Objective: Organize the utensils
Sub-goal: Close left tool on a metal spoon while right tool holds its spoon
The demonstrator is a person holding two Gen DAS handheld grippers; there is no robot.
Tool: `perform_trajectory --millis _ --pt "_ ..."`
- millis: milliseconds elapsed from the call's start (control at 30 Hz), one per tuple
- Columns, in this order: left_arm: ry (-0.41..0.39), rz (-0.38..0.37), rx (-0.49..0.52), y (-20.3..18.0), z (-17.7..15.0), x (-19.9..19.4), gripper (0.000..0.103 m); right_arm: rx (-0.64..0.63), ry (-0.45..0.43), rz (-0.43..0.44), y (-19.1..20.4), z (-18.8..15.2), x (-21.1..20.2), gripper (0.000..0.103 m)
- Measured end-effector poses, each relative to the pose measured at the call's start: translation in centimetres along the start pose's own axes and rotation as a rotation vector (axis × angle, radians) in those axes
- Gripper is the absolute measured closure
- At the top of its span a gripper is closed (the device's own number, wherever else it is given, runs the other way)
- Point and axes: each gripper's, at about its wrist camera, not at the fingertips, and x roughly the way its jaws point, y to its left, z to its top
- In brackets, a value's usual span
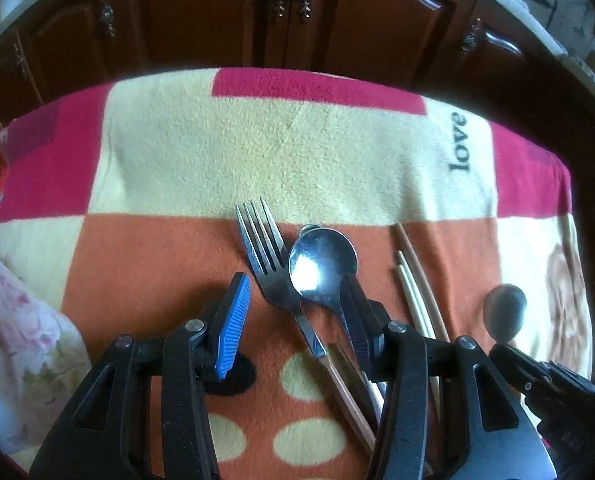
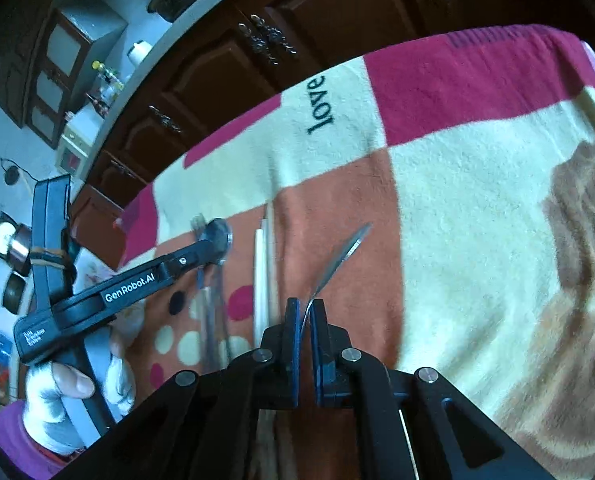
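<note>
R claw (image 2: 304, 312) clamps spoon (image 2: 339, 258) — L claw (image 1: 297, 320) wide.

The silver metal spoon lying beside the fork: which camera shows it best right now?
The left wrist view. There the silver metal spoon fills the centre, bowl up and sharp, beside the silver fork. The right wrist view shows that spoon only small and blurred, partly behind the left gripper.

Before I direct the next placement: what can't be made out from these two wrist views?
- Fork and spoon handle ends: left wrist view, hidden behind the left gripper frame.
- Chopsticks lower ends: likewise hidden.
- Second spoon in the right gripper: motion-blurred in both views; handle hidden between the pads.
</note>
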Motion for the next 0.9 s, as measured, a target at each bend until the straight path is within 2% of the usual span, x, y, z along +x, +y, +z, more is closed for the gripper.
perform_trajectory --millis 67,233,400,533,667,900 --pt "0.003 0.0 -0.012 0.1 0.1 0.5 0.057 -0.01 0.007 -0.009 0.0 0.2 0.2 0.098" --pt "-0.018 -0.005 -0.041 0.3 0.4 0.9 0.058 0.032 -0.001 -0.013 -1.3 0.6 0.4 0.09" --pt "-0.045 -0.042 -0.069 0.6 0.7 1.0 0.078 0.119 -0.036 0.032 -2.9 1.3 0.6 0.086" --pt "-0.058 -0.056 -0.053 0.1 0.7 0.7 0.095 0.156 -0.064 0.065 -3.7 1.8 1.0 0.086" --pt "-0.051 -0.108 -0.048 -0.1 0.8 -0.2 0.1 0.156 -0.084 0.064 -3.3 2.1 1.0 0.092" --pt "-0.037 -0.202 -0.036 -0.1 -0.9 -2.7 0.101 0.103 -0.122 0.083 -1.6 1.3 -1.1 0.095"
